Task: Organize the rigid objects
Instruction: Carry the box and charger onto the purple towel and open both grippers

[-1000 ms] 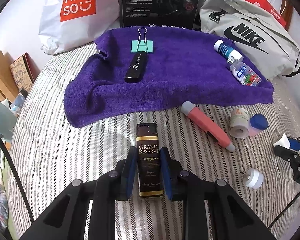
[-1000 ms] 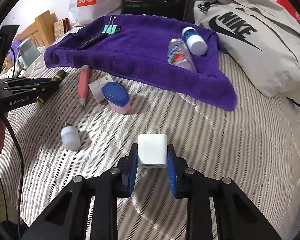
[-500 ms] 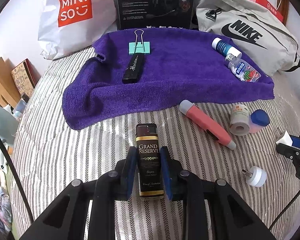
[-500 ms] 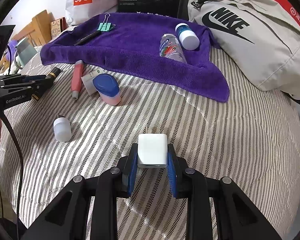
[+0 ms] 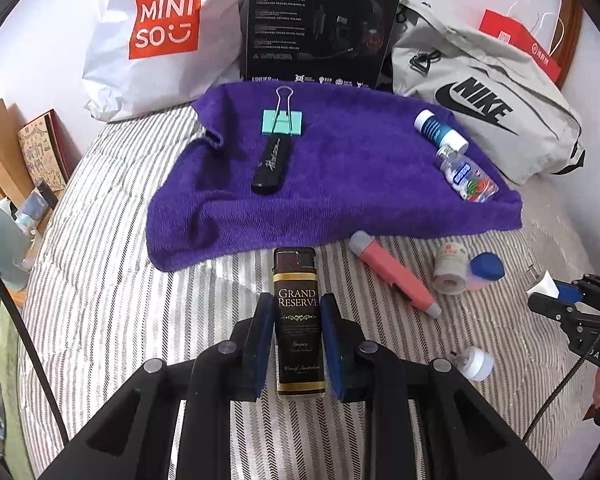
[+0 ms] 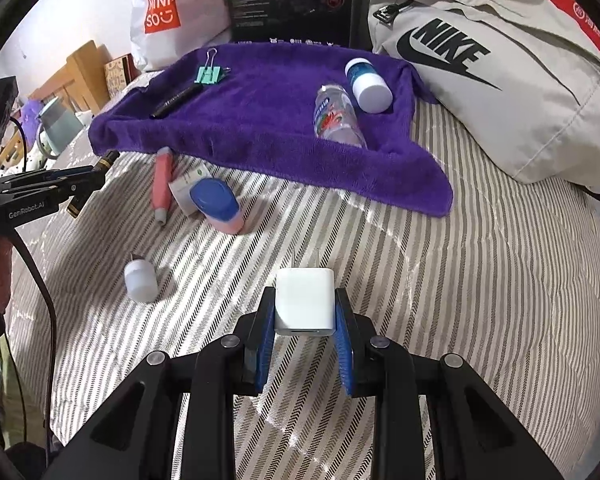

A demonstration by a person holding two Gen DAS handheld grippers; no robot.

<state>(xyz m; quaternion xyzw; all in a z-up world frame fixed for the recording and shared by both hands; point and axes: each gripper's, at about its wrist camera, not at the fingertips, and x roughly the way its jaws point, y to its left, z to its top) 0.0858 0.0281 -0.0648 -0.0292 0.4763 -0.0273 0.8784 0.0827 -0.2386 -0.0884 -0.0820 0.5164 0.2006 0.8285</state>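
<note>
My left gripper (image 5: 298, 312) is shut on a dark "Grand Reserve" lighter (image 5: 299, 320), held above the striped bed in front of the purple towel (image 5: 340, 184). My right gripper (image 6: 304, 312) is shut on a white charger plug (image 6: 305, 306), prongs forward. On the towel lie a teal binder clip (image 5: 283, 120), a black clip (image 5: 271, 166), a blue-and-white bottle (image 5: 440, 130) and a clear bottle (image 5: 466, 178). On the bed lie a pink pen-like tube (image 5: 392, 274), a small roll (image 5: 449, 266), a blue-capped pink jar (image 5: 485, 272) and a small white plug (image 5: 476, 362).
A Miniso bag (image 5: 160, 32), a black box (image 5: 320, 24) and a grey Nike bag (image 5: 484, 104) stand behind the towel. Wooden items and a cup (image 5: 0, 248) sit off the bed's left edge. The right gripper shows at the right edge (image 5: 572, 308).
Both grippers have drawn back and lifted slightly, still holding their objects. The towel and loose items have not moved.
</note>
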